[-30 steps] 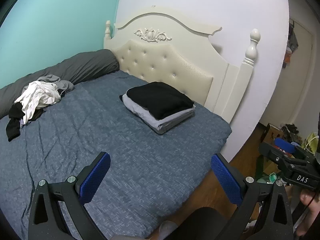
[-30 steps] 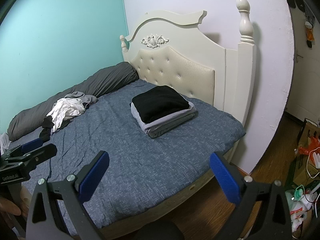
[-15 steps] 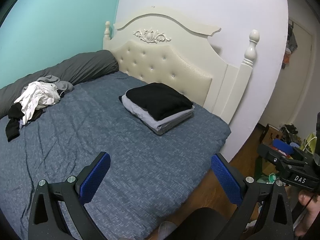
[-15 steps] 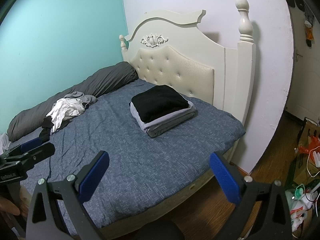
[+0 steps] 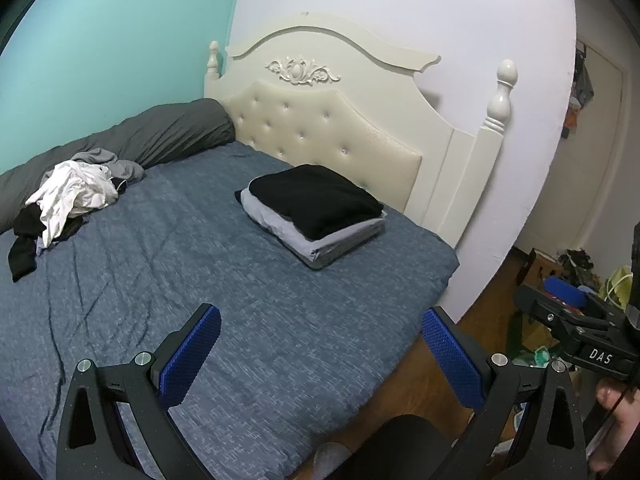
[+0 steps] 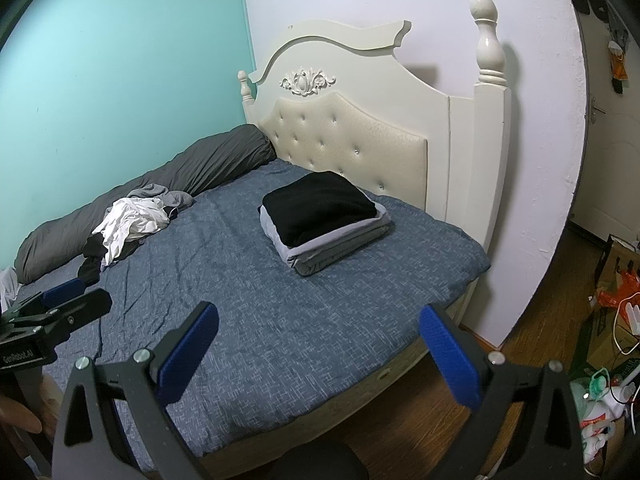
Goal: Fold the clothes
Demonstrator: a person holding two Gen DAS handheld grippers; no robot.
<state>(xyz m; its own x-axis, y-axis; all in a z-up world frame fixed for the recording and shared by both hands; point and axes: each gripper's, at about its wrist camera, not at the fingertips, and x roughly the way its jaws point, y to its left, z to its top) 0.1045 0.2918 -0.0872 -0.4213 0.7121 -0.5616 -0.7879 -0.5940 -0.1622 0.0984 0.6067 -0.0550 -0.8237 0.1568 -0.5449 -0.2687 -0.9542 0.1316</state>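
While you hold both tools above the near edge of the bed, this is what lies before you:

Left gripper (image 5: 320, 350): your jaws stand wide apart, nothing between the blue pads, poised over the bedspread.
Right gripper (image 6: 318, 350): likewise spread wide and empty; in the left view you see it off to the right (image 5: 576, 320) over the floor.
Bed (image 6: 280, 312): blue-grey cover, cream tufted headboard (image 6: 360, 148) at the far end.
Folded stack (image 5: 316, 212): 2 items you can count, a black garment on top of a grey one, squared up near the headboard, well apart from both your tools.
Unfolded pile (image 5: 68, 200): white, black and grey clothes, crumpled together on the far left side, touching the grey rolled duvet (image 5: 132, 140) along the teal wall.
Floor clutter (image 6: 612, 320): bags and packaging on the wood floor, to your right.
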